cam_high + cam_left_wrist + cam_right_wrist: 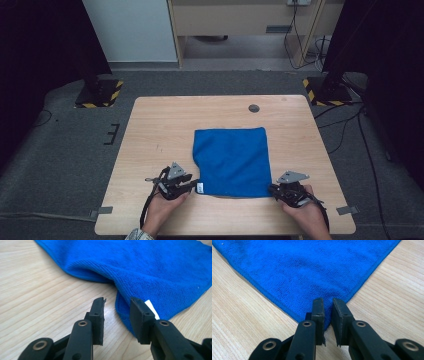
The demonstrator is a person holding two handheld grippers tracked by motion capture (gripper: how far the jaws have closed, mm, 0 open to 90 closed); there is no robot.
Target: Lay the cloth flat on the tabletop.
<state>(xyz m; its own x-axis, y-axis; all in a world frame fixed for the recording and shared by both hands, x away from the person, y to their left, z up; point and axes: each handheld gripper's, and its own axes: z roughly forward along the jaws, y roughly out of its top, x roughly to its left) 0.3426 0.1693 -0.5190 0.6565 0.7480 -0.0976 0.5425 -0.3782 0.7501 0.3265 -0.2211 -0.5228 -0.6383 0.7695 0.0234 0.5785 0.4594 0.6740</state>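
One blue microfibre cloth (232, 161) lay flat, white tag showing. The left gripper (117, 307) stood open around one corner; the right gripper (327, 305) pinched another.

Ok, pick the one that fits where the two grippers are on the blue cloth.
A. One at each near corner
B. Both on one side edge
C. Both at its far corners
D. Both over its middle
A: in the high view the left gripper sits at one near corner of the blue cloth and the right gripper at the other.
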